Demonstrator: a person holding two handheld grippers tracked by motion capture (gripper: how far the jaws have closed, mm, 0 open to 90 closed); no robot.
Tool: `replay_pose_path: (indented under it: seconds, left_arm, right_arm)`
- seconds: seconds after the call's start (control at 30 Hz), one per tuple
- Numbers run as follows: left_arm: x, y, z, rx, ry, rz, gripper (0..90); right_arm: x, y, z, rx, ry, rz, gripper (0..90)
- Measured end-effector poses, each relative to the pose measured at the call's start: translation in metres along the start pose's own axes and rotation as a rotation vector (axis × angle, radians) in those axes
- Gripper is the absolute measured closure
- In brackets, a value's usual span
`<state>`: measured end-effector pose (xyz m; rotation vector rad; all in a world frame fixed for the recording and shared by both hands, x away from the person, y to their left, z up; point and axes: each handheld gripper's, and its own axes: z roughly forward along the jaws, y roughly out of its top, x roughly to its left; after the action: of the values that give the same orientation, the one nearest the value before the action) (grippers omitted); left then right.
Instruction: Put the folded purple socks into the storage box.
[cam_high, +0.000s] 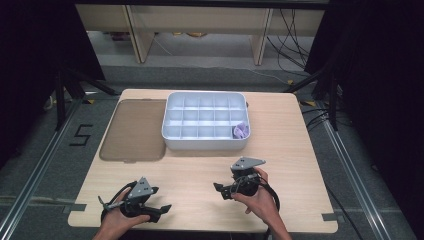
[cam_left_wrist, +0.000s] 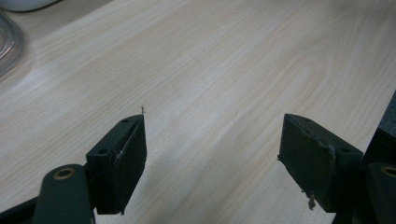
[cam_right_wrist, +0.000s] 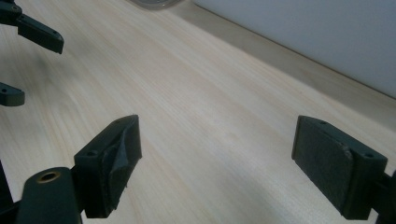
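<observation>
A white tray (cam_high: 205, 144) split into several compartments stands at the middle back of the wooden table (cam_high: 290, 165). A small purple item (cam_high: 241, 131) lies in its near right compartment. My left gripper (cam_high: 161, 198) rests low over the table's front left, held by a hand, open with nothing between its jaws (cam_left_wrist: 212, 154). My right gripper (cam_high: 220, 191) is in front of the tray, pointing left, also open and empty (cam_right_wrist: 217, 154). The left gripper's jaw tips (cam_right_wrist: 28, 56) appear far off in the right gripper view.
A clear brownish lid (cam_high: 134, 130) lies flat left of the tray; its edge (cam_left_wrist: 7, 46) appears in the left gripper view. The tray's white wall (cam_right_wrist: 317, 32) rises close on the right in the right gripper view. Bare wood lies between the grippers.
</observation>
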<state>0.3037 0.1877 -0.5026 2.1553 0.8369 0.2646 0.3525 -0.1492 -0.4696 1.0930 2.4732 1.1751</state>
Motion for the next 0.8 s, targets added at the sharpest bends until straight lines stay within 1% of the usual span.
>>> replay_pose_path:
  seconds: [0.03,0.07,0.1,0.17,0.23,0.3,0.4,0.43,0.5,0.53,0.57,0.6,0.63,0.67,0.7,0.8]
  left_arm:
    - [0.0,0.0,0.0,0.0,-0.001,0.005,22.7]
    - [0.0,0.0,0.0,0.0,0.001,-0.001,22.7]
    - [0.0,0.0,0.0,0.0,-0.001,0.007,22.7]
    - [0.0,0.0,0.0,0.0,-0.003,0.009,22.7]
    - [0.0,0.0,0.0,0.001,-0.003,0.01,22.7]
    - [0.0,0.0,0.001,0.002,0.003,0.013,22.7]
    - [0.0,0.0,0.001,0.003,0.004,0.015,22.7]
    - [0.0,0.0,0.0,0.005,-0.004,0.018,22.7]
    - [-0.001,0.0,0.001,0.001,-0.004,0.009,22.7]
    - [-0.002,0.0,0.001,-0.001,-0.005,-0.009,22.7]
    - [-0.002,0.0,0.001,-0.001,-0.001,-0.003,22.7]
    - [-0.002,0.0,0.001,-0.005,-0.005,0.004,22.7]
    - [-0.002,0.0,0.001,-0.006,-0.004,0.003,22.7]
    - [-0.002,0.0,0.001,-0.006,-0.005,0.004,22.7]
    - [-0.001,0.0,0.0,0.002,-0.004,0.013,22.7]
    - [-0.002,0.0,0.0,0.001,-0.003,0.013,22.7]
  right_arm:
    - [0.0,-0.003,0.001,-0.001,0.001,-0.003,16.5]
    - [0.0,-0.003,0.001,-0.001,0.001,-0.003,16.5]
    - [0.0,-0.005,0.0,0.001,0.002,0.003,16.5]
    - [0.0,-0.009,-0.001,-0.004,0.004,0.002,16.5]
    - [0.001,-0.01,-0.002,-0.012,0.003,0.006,16.4]
    - [0.002,-0.011,-0.004,-0.006,0.005,0.01,16.4]
    - [0.003,-0.013,-0.004,-0.011,0.006,0.005,16.5]
    - [0.004,-0.015,-0.004,-0.009,0.004,0.002,16.5]
    - [0.005,-0.016,-0.004,-0.005,0.008,0.005,16.5]
    - [0.006,-0.017,-0.003,-0.005,0.012,0.006,16.5]
    - [0.006,-0.018,-0.003,0.002,0.006,-0.007,16.5]
    - [0.006,-0.018,-0.002,0.0,0.011,-0.018,16.5]
    - [0.006,-0.019,-0.001,0.006,0.009,-0.026,16.5]
    - [0.007,-0.02,-0.001,0.003,0.013,-0.03,16.5]
    - [0.008,-0.021,-0.002,0.01,0.01,-0.021,16.5]
    - [0.009,-0.023,-0.002,0.008,0.015,-0.028,16.5]
